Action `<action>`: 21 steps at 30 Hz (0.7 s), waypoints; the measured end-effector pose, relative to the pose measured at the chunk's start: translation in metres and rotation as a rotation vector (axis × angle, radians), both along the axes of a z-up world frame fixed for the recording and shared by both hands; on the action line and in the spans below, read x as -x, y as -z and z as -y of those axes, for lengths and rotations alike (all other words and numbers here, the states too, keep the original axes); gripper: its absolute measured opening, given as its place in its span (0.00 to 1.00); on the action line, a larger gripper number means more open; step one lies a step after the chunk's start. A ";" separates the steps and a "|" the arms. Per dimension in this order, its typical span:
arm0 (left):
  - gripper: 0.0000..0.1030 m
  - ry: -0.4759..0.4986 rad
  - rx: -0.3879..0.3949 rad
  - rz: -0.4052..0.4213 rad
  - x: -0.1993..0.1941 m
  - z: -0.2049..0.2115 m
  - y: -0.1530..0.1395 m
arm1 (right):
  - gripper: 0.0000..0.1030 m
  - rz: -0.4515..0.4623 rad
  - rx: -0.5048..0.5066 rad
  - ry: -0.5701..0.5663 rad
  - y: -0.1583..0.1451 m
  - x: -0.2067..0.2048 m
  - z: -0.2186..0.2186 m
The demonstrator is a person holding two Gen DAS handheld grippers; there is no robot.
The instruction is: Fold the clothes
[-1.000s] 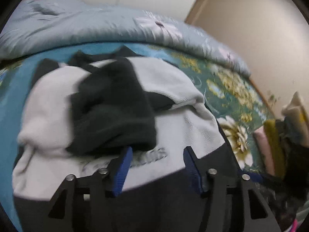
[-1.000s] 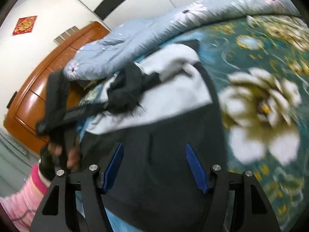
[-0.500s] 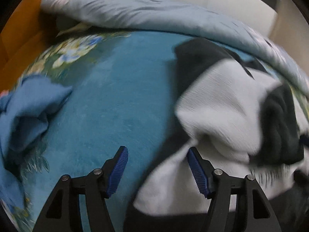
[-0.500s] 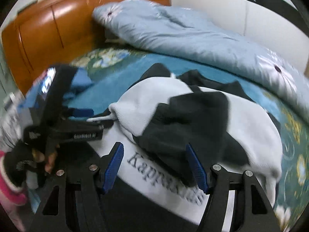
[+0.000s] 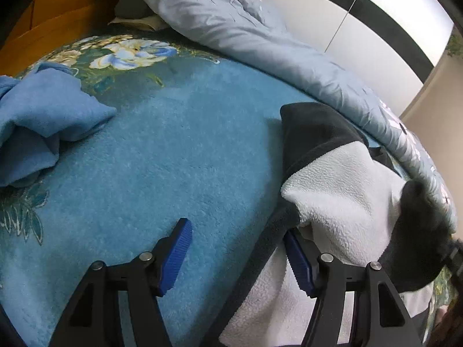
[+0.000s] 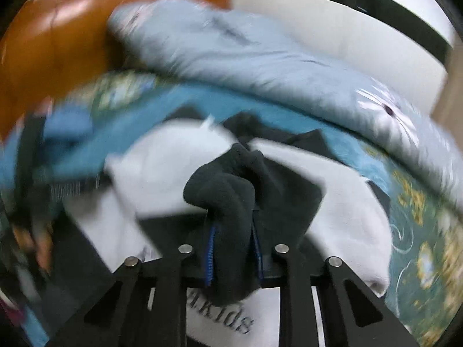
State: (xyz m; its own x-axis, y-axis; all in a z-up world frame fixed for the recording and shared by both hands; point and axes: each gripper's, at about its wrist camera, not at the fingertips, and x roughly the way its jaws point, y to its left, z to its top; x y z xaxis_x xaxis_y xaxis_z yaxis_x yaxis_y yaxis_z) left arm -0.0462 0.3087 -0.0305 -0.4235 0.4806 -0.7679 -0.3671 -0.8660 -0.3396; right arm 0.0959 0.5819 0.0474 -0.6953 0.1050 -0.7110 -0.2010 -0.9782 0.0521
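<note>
A black-and-white fleece sweatshirt (image 5: 341, 190) lies on the teal floral blanket (image 5: 173, 156); it also shows in the right wrist view (image 6: 179, 156), blurred. My left gripper (image 5: 237, 251) is open, low over the blanket at the sweatshirt's left edge, its right finger touching the white fleece. My right gripper (image 6: 234, 248) is shut on a bunched black sleeve (image 6: 228, 190) of the sweatshirt, held above the white body with its printed lettering.
A crumpled light-blue garment (image 5: 43, 118) lies on the blanket at the left. A grey-blue duvet (image 5: 246, 29) is heaped along the back. A wooden headboard (image 6: 52, 37) stands at the far left, and a white wall behind.
My right gripper has closed on the black sleeve, which lay loose before. My left gripper has swung left off the sweatshirt's middle to its left edge, staying open.
</note>
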 end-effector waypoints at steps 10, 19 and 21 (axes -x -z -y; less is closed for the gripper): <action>0.70 -0.015 -0.049 0.006 0.003 0.009 -0.002 | 0.13 -0.289 0.299 0.223 -0.006 -0.064 -0.094; 0.71 -0.008 -0.044 0.013 0.006 0.007 0.000 | 0.13 -0.194 0.460 0.319 0.036 -0.070 -0.120; 0.71 -0.008 -0.048 0.011 0.006 0.007 0.000 | 0.13 -0.248 0.434 0.282 0.013 -0.066 -0.118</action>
State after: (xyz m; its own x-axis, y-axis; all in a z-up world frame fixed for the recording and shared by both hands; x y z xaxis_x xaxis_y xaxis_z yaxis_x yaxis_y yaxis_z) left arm -0.0524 0.3017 -0.0302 -0.4196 0.5137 -0.7484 -0.3562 -0.8515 -0.3848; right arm 0.1624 0.7001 0.0341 -0.8343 0.0454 -0.5495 -0.3813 -0.7673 0.5157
